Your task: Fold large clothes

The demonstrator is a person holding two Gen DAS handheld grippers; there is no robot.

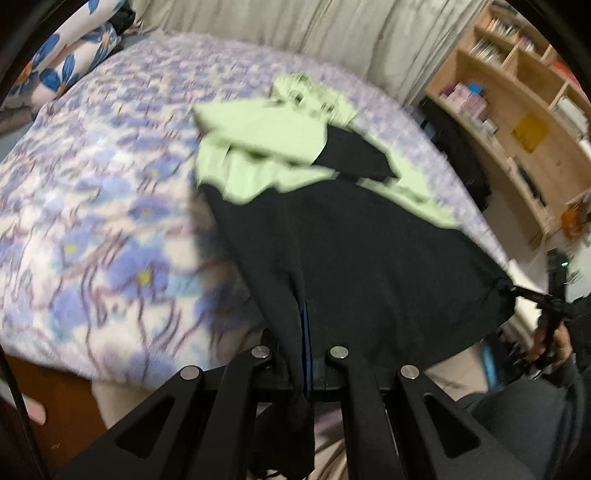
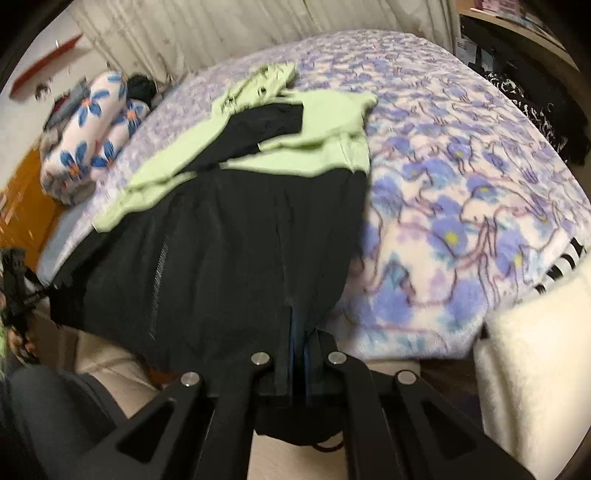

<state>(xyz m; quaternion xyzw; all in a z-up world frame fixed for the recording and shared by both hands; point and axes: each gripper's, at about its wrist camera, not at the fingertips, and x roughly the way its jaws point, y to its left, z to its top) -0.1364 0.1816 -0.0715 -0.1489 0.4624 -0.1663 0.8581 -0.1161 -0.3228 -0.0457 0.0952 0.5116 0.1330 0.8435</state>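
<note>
A large black and light-green garment (image 1: 351, 240) lies on the bed, its green upper part (image 1: 258, 129) with sleeves folded in toward the far side. Its black lower hem is lifted off the near edge and stretched between both grippers. My left gripper (image 1: 305, 347) is shut on one hem corner, with fabric hanging down between its fingers. My right gripper (image 2: 299, 343) is shut on the other corner of the garment (image 2: 221, 240). Each gripper appears in the other's view: the right gripper (image 1: 517, 290) at the right edge, the left gripper (image 2: 51, 288) at the left edge.
A purple floral blanket (image 1: 92, 221) covers the bed. A rolled blue-flower pillow (image 2: 85, 140) lies at the head, by pale curtains (image 2: 221, 33). A wooden bookshelf (image 1: 517, 110) stands to one side. A fluffy white item (image 2: 535, 369) sits at the near corner. The person's legs are below.
</note>
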